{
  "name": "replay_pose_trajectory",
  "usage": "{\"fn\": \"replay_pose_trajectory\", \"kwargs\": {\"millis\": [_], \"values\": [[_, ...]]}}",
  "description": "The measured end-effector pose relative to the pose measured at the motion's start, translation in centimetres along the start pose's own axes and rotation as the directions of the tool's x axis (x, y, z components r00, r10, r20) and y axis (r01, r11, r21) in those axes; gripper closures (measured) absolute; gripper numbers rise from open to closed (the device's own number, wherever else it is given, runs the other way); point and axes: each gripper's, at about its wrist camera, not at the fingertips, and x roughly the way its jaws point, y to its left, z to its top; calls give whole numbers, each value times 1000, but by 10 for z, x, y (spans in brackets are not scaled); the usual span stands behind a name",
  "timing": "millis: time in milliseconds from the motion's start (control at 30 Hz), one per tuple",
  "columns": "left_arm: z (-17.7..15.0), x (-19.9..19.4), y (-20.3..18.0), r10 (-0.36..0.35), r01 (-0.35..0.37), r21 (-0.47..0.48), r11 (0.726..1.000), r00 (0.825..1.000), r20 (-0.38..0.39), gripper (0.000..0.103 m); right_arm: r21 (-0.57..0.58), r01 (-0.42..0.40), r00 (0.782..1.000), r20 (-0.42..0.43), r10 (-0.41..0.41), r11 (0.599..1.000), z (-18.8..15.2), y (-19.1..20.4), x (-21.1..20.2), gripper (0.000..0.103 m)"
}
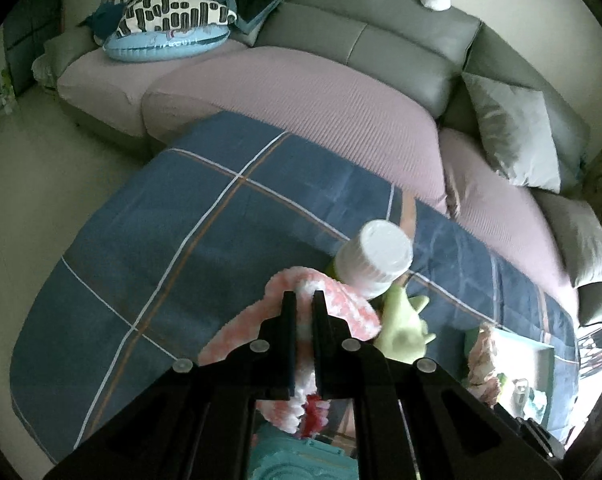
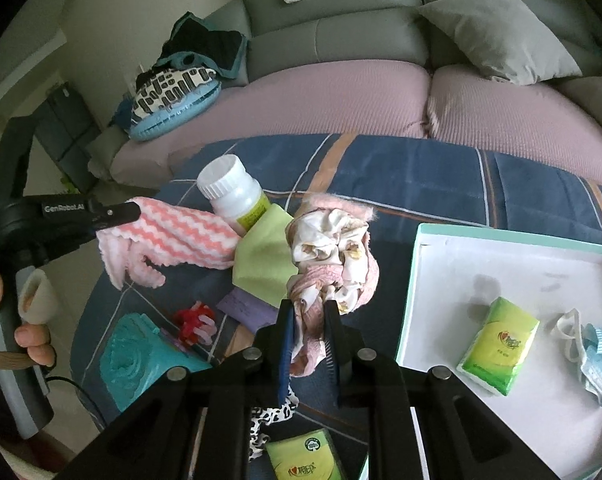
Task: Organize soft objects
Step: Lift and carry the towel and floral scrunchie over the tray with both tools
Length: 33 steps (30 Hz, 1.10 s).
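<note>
Pictured from left to right over a blue plaid cover (image 2: 421, 176) in front of a sofa (image 2: 341, 92) with pink seat covers: at far left, a hand (image 2: 29, 320) wrapped round a handle. Left gripper (image 2: 129, 210) pinched almost fully closed on a pink-and-white zigzag cloth (image 2: 173, 240), one end raised, the rest drooping toward the cover. Below it, a teal box (image 2: 137, 352) with a moulded rose, touched by a red hair claw (image 2: 191, 320). Next along, a white-capped bottle (image 2: 233, 192) lying tilted against a light green cloth (image 2: 265, 256), a purple card (image 2: 249, 306) tucked at the lower edge. At centre, right gripper (image 2: 308, 304) narrowed onto a crumpled pink floral fabric (image 2: 329, 256), bunched above the fingertips and trailing between them. At right, a shallow white tray (image 2: 421, 280) with a mint rim, and lying inside it, a green tissue pack (image 2: 499, 338) and, well apart, a blue face mask (image 2: 601, 360).
</note>
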Motion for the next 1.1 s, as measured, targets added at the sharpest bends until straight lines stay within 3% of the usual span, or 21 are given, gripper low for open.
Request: {"fn": "replay_pose_trajectory", "kwargs": {"millis": [267, 600, 800, 1100], "values": [[6, -46, -16, -37, 32, 41, 999, 992, 122, 97, 19, -4, 996, 90, 2, 1000, 7, -3, -31, 88], [5, -107, -53, -129, 95, 137, 986, 954, 269, 97, 71, 42, 971, 232, -58, 997, 10, -27, -96, 88], [-2, -123, -91, -196, 130, 232, 964, 937, 290, 97, 149, 124, 946, 282, -162, 981, 4, -65, -136, 88], [-20, -121, -159, -276, 178, 368, 913, 932, 235, 97, 289, 227, 904, 292, -311, 930, -13, -127, -182, 88]]}}
